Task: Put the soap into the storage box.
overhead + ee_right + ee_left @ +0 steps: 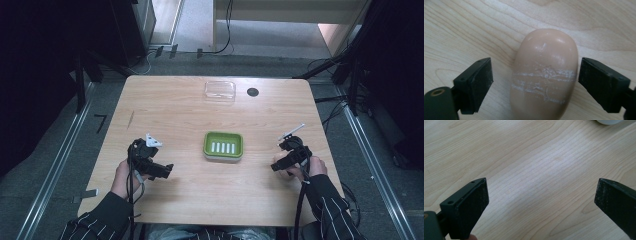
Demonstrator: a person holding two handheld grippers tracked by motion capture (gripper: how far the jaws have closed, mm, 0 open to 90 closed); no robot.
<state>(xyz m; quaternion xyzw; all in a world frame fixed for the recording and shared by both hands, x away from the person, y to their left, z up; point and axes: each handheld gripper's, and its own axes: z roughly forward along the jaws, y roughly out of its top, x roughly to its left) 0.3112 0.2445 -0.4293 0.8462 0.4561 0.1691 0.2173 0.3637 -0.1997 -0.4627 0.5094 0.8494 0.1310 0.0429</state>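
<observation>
Now right gripper (534, 82) jaws straddle soap (544, 75), untouched.

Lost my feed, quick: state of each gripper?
Left gripper: open, empty.
Right gripper: open, jaws either side of the soap bar, not clamped.

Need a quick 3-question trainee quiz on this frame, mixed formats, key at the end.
1. True or false: the right tool is shut on the soap bar.
2. What lies between the left tool's jaws? A) a sponge B) bare wooden table C) a cup
3. Fill in: the green soap dish sits near the table's ____, while the clear plastic lid lies toward the far edge.

Key:
1. False: its jaws stand apart on either side of the bar, which lies on the table.
2. B
3. middle
</observation>
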